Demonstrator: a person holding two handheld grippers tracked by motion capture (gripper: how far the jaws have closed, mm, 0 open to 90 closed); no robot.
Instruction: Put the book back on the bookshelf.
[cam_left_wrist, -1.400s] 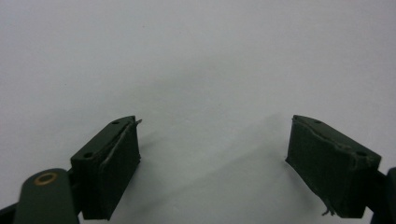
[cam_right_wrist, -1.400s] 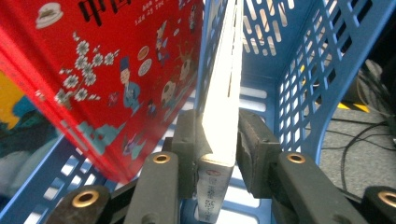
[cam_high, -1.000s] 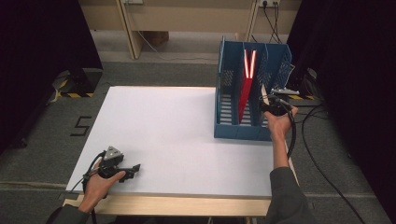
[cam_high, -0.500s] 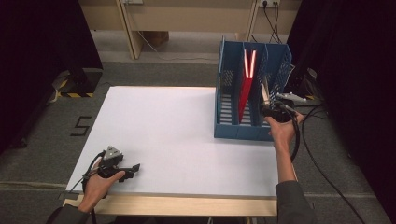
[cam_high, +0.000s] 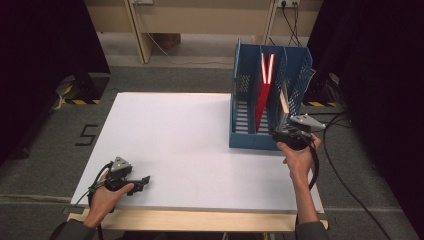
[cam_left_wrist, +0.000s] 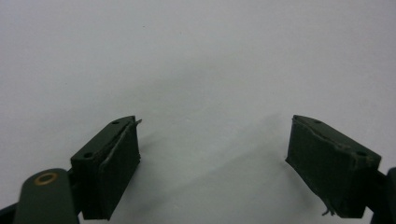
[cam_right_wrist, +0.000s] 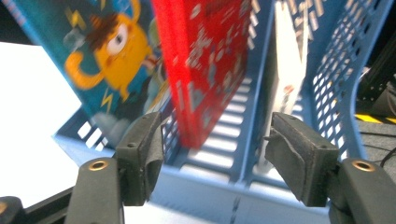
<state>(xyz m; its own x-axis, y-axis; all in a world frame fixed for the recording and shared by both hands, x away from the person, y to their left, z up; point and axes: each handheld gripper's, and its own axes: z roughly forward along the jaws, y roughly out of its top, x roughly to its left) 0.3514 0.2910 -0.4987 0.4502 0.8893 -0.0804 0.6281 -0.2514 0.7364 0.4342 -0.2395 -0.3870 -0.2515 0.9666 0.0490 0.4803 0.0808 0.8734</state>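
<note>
While the right gripper (cam_right_wrist: 217, 158) stands just before the rack (cam_high: 245, 137), its jaws have just been opening and now gape with nothing pressed between the pads; the red book's (cam_right_wrist: 210, 60) lower corner and a rack divider show beyond the gap, untouched.

Item: right gripper, also at the rack's near right corner in the high view (cam_high: 286, 134). Black jaws, worn rubbery pads, frayed edges. Released.

Item: left gripper (cam_high: 142, 180), well apart from the rack, at the table's (cam_high: 175, 130) near left. Jaws spread wide over bare white surface (cam_left_wrist: 215, 163), grasping nothing.

Item: red book, thin, glossy printed cover, leaning in the rack's middle slot (cam_high: 263, 97).

Item: white book (cam_right_wrist: 287, 70), slim, pale, upright in the rack's right slot, just beside the red book's divider.

Item: blue book (cam_right_wrist: 107, 51), cartoon cover, in the rack's left slot.

Item: rack, blue plastic, three slots, perforated mesh walls, slatted floor.

Item: table, matte white top, pale wood front edge.

Risk, as judged: the red book leans loosely and could slide flatter or slump against the divider. A careless withdrawal might catch a pad on the rack's low front lip and drag the light rack across the smooth table.
</note>
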